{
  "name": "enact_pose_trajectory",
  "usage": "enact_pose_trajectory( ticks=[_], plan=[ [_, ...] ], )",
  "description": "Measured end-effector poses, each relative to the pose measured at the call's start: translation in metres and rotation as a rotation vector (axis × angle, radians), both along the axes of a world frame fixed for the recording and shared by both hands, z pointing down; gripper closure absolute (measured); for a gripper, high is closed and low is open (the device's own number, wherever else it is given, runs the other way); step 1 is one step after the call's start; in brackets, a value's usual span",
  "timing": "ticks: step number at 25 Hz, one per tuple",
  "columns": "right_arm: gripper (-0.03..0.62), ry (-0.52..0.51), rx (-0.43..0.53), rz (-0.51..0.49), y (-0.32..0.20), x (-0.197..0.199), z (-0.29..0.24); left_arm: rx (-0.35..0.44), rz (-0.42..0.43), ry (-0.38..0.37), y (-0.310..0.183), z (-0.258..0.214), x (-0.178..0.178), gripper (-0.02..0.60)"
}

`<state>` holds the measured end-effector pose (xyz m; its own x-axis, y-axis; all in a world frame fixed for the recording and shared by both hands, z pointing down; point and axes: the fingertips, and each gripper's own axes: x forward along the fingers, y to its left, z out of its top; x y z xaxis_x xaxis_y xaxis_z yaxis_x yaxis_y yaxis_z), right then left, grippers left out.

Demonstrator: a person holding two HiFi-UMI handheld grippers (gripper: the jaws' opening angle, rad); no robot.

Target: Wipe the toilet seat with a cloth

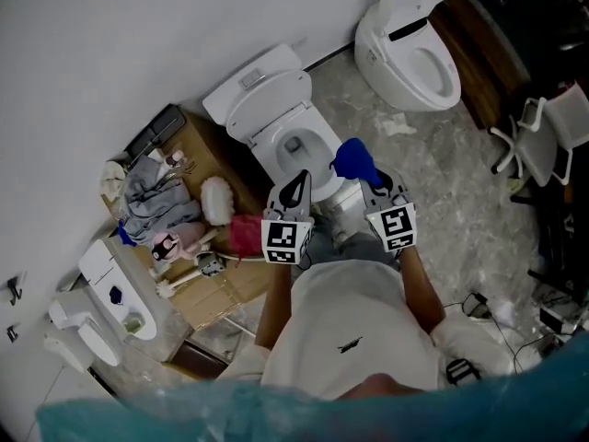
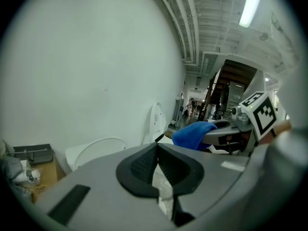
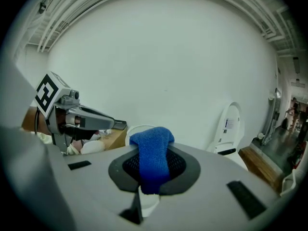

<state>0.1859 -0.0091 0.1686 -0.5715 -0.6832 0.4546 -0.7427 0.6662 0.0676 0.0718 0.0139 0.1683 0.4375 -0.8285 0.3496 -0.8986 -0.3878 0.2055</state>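
My right gripper (image 3: 153, 147) is clamped on a blue terry cloth (image 3: 153, 165), which drapes over the pads and bunches up beyond them. My left gripper (image 2: 157, 147) has its jaws pressed together with nothing between. Both hang side by side at the near end of the white ceramic toilet (image 1: 276, 118), the cloth over its right edge; whether it touches the seat I can't tell. A brown cardboard box (image 1: 216, 288) of clutter sits left, and a second white toilet (image 1: 409, 58) stands far right.

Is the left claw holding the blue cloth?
No, the blue cloth is pinched in the right claw, while the left claw is shut on nothing.
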Motion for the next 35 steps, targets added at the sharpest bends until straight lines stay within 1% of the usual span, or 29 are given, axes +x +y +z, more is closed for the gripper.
enact_pose_trajectory(
  ticks=[4,7,10,15,25,31,35],
  plan=[
    [0.572,0.039,-0.041,-0.012,-0.021,-0.005,0.035,-0.032,-0.016,0.012,-0.017,0.029,-0.007,0.572],
    [0.572,0.087,-0.06,-0.03,-0.04,-0.003,0.062,-0.05,-0.039,0.025,-0.032,0.049,-0.011,0.572],
    [0.572,0.136,-0.086,-0.038,-0.058,0.002,0.09,-0.086,-0.062,0.021,-0.041,0.076,-0.016,0.572],
    [0.572,0.165,-0.147,-0.066,-0.085,0.014,0.138,-0.131,-0.116,0.023,-0.057,0.117,-0.012,0.572],
    [0.572,0.249,-0.209,-0.227,-0.138,0.011,0.24,-0.215,-0.234,0.003,-0.086,0.204,-0.012,0.572],
    [0.572,0.309,-0.223,-0.318,-0.16,0.003,0.299,-0.27,-0.314,0.024,-0.095,0.254,-0.016,0.572],
    [0.572,0.389,-0.22,-0.356,-0.177,0.004,0.331,-0.296,-0.346,0.044,-0.103,0.283,-0.015,0.572]
  ],
)
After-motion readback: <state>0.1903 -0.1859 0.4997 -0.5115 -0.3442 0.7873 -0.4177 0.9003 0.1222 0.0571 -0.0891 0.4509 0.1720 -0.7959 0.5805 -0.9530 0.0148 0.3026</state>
